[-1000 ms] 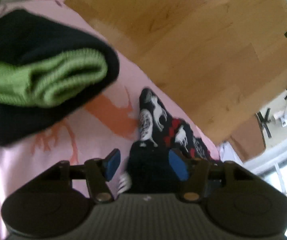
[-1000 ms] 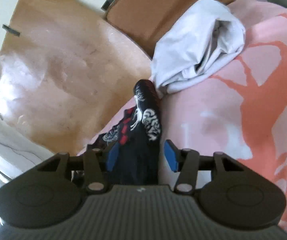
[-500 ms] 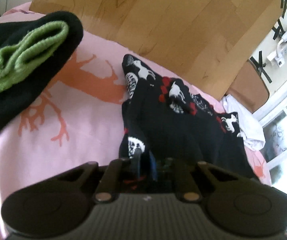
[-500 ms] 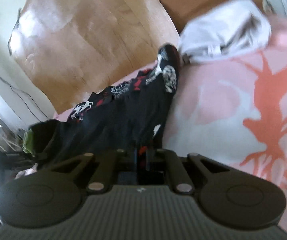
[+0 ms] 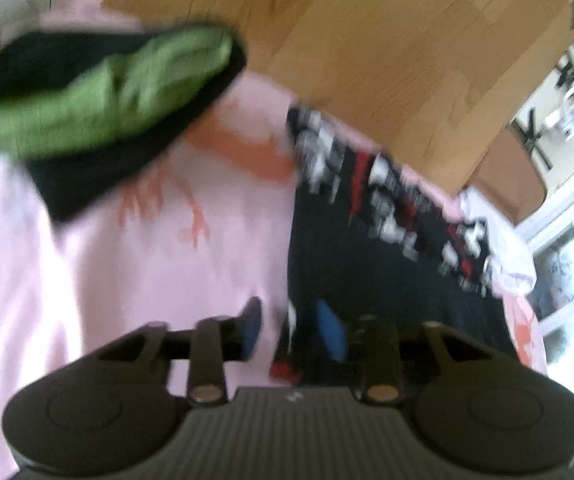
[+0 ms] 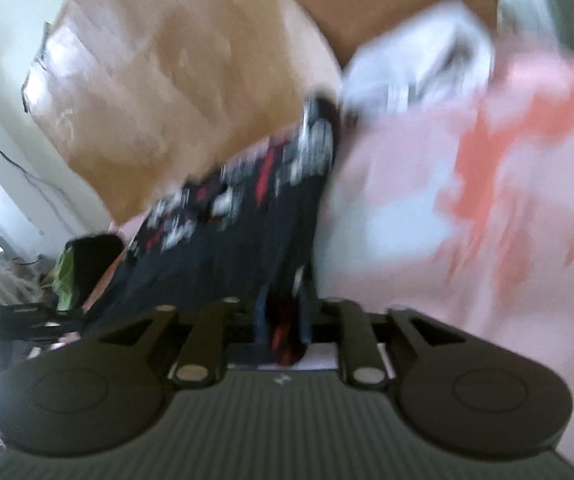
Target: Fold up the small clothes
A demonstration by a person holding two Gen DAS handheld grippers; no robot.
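Pink sheet point(image 5: 135, 264) spread underneath. Patterned black garment point(image 5: 367, 248) laid flat on it, right of the folded green-and-black bundle point(image 5: 99, 96), white cloth point(image 6: 419, 68) beyond. Left gripper point(image 5: 293, 330): jaws parted, straddling the garment's near edge. Right gripper point(image 6: 283, 328): jaws clamped on the near corner. Likely mid-fold; next, presumably release and smooth.
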